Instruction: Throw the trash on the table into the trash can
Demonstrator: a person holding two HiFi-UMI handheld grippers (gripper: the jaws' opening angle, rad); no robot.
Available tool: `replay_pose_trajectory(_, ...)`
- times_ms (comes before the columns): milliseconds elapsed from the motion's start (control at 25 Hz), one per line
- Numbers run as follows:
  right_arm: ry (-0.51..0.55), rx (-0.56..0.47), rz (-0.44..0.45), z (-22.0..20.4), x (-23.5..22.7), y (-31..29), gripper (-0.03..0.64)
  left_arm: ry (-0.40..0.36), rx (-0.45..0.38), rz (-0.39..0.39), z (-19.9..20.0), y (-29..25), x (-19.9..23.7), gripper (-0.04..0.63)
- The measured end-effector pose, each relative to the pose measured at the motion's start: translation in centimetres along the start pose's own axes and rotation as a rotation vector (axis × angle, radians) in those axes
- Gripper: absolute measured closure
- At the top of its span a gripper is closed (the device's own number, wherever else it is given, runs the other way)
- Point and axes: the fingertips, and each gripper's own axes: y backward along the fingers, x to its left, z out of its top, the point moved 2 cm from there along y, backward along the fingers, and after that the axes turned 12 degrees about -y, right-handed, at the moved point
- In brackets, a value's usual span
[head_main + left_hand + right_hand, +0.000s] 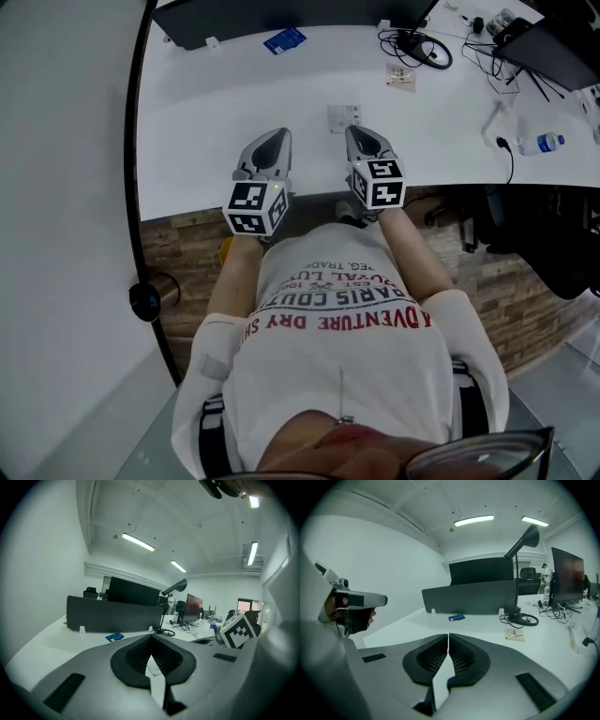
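The nearest trash, a small, roughly square white scrap (343,117) with no marked long axis, lies flat on the white counter (216,112) just ahead of the fingertips. It sits between the two grippers, closer to the right gripper (362,136) than to the left gripper (274,139). Farther back lie a tan packet (400,78) and a blue card (285,40) — no trash can is in view. Both sets of fingers are closed together and hold nothing; the right set would likely have to open before reaching forward onto the scrap.
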Motion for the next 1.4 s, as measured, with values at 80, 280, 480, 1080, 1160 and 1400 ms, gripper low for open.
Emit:
replay_pose_trajectory(80,0.025,0.063,0.003,-0.5,-0.4,-1.3,0.588,0.017,0.014,0.008,-0.4,-0.8,0.5,0.572)
replay_pose_trajectory(280,0.064,0.200,0.025,-2.3,-2.1,-4.7,0.459,0.010,0.079,0.004,-2.3,-3.0,1.0,0.572)
replay_pose_trajectory(480,0.036,0.281,0.006,-3.9,-5.6,-8.6,0.367,0.045,0.147,0.001,-4.5,-6.5,1.8,0.572)
replay_pose_trajectory(1080,0.018,0.497,-0.077,-7.6,-12.9,-17.3,0.354,0.149,0.302,0.008,-10.0,-16.0,2.6,0.572)
replay_pose_trajectory(1160,0.037,0.488,-0.086,-7.7,-12.8,-17.2,0.358,0.157,0.309,0.009,-10.2,-16.5,2.5,0.572)
replay_pose_trajectory(1400,0.093,0.524,-0.081,-7.5,-13.8,-17.1,0.583,0.179,0.331,0.000,-10.7,-17.4,2.3,0.572)
